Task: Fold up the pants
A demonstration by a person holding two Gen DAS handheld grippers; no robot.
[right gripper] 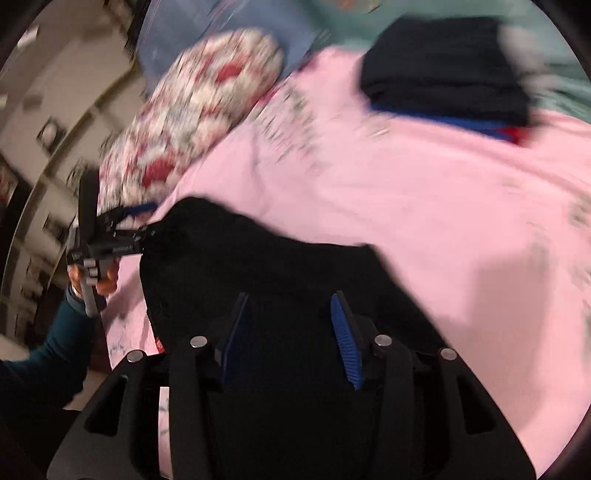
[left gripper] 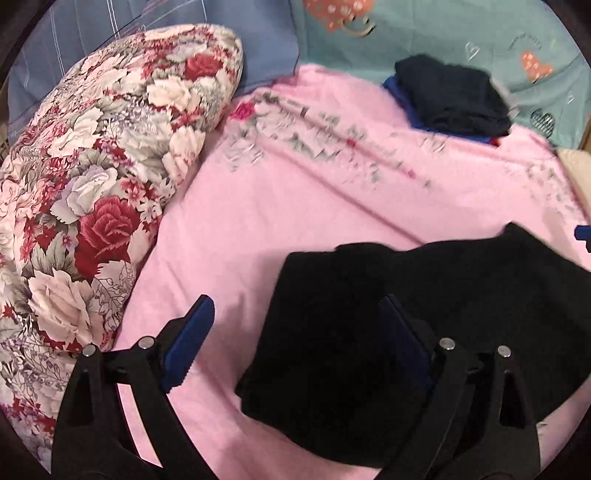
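Just below the right gripper (right gripper: 291,339) lies the folded black fabric pants (right gripper: 258,280), a dark bundle on the pink floral bed sheet (right gripper: 461,229). This gripper's blue-padded jaws stand apart over the cloth and pinch nothing. To its left, at the bundle's far corner, the left gripper (right gripper: 146,221) is held in a person's hand (right gripper: 92,280) with a teal sleeve (right gripper: 48,354).

In the left wrist view the left gripper (left gripper: 295,347) is spread wide: its right finger (left gripper: 402,347) is over the black pants (left gripper: 351,332) and its left one over bare pink sheet (left gripper: 295,221), with no cloth pressed between them.

Beyond and to the left of this gripper rests a bulky red and white rose-patterned quilt roll (left gripper: 99,177). Farther off, ahead and to the right, sits a stack of folded dark clothes (left gripper: 454,96) with blue layers under it, at the sheet's edge beside a teal heart-printed cover (left gripper: 443,33).
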